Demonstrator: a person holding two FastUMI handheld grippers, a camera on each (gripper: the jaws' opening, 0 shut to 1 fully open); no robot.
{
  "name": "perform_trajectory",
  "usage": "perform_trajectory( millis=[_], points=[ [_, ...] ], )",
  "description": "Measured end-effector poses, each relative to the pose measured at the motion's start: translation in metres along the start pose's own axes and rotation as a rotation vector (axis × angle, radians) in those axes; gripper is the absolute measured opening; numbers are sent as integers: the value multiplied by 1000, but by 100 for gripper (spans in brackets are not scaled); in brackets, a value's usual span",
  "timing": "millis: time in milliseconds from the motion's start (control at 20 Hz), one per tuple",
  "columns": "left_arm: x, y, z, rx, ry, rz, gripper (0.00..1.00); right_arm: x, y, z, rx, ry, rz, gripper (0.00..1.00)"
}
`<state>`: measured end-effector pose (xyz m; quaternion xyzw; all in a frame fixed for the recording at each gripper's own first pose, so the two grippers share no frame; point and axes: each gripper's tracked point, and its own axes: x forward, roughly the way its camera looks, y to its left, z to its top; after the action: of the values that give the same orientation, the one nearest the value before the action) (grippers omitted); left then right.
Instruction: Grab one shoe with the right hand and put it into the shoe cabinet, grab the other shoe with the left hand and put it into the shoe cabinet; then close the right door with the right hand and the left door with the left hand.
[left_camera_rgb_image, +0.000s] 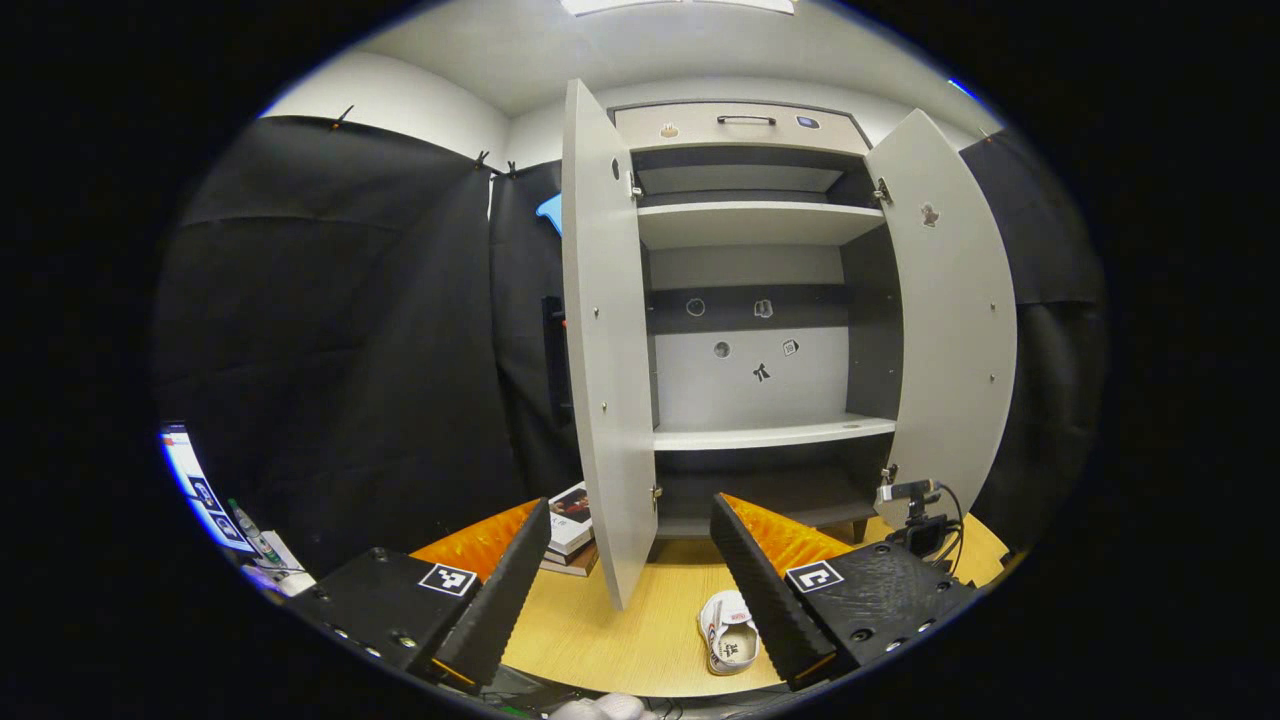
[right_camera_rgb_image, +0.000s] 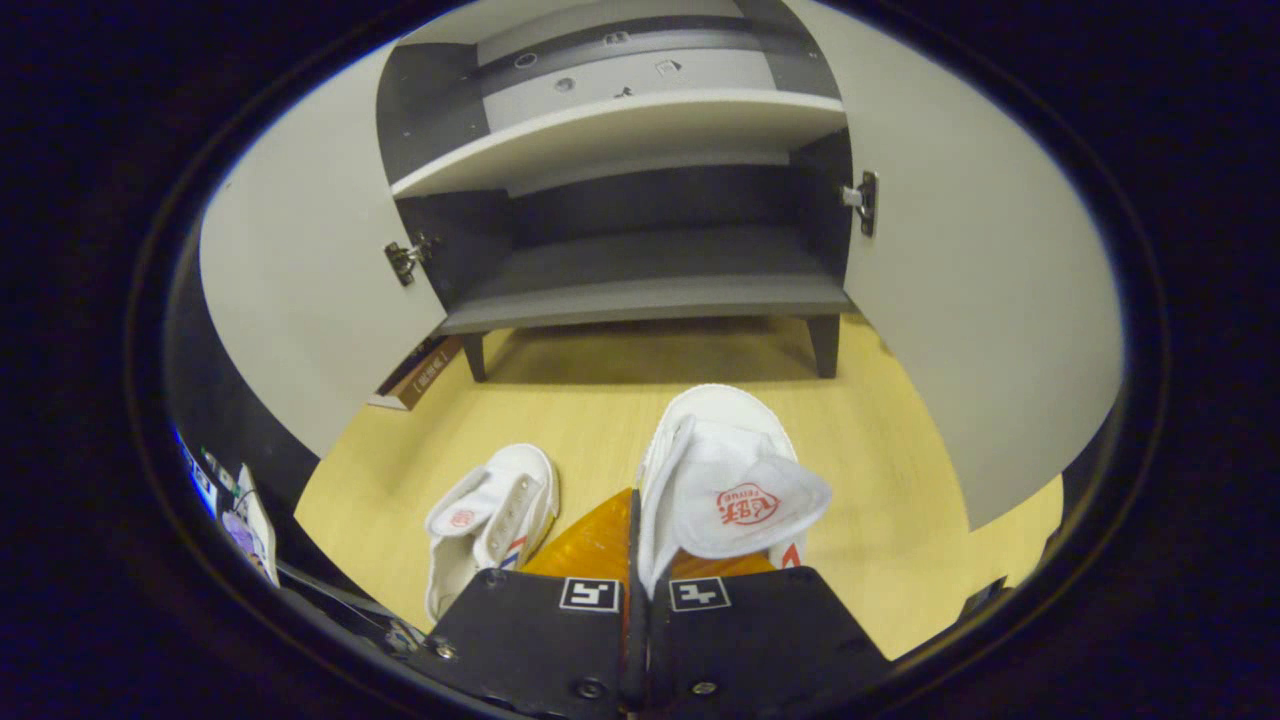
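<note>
My right gripper (right_camera_rgb_image: 634, 520) fingers were clenched on one shoe (right_camera_rgb_image: 722, 480), toe pointing at the open shoe cabinet (right_camera_rgb_image: 640, 290) straight ahead. My left gripper (left_camera_rgb_image: 640, 570) was released; the other shoe (right_camera_rgb_image: 490, 520) lay near the desk's (right_camera_rgb_image: 900, 480) front edge.

The scene is lit evenly from a ceiling lamp (left_camera_rgb_image: 678, 5). A soft shadow is cast under the shoe cabinet (right_camera_rgb_image: 640, 290) on the desk (right_camera_rgb_image: 880, 440). Straight edges are bent strongly by fisheye distortion.
</note>
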<state>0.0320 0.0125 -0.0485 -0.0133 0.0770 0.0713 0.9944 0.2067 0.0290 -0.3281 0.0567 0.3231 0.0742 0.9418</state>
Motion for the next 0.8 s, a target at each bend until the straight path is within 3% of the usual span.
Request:
perform_trajectory(
  millis=[500, 800],
  points=[
    [0, -10, -5, -20, -19, -52, 96, -91, 49, 190, -144, -283, 17, 5],
    [5, -3, -4, -23, -18, -16, 96, -72, 57, 316, -172, -390, -9, 5]
  ],
)
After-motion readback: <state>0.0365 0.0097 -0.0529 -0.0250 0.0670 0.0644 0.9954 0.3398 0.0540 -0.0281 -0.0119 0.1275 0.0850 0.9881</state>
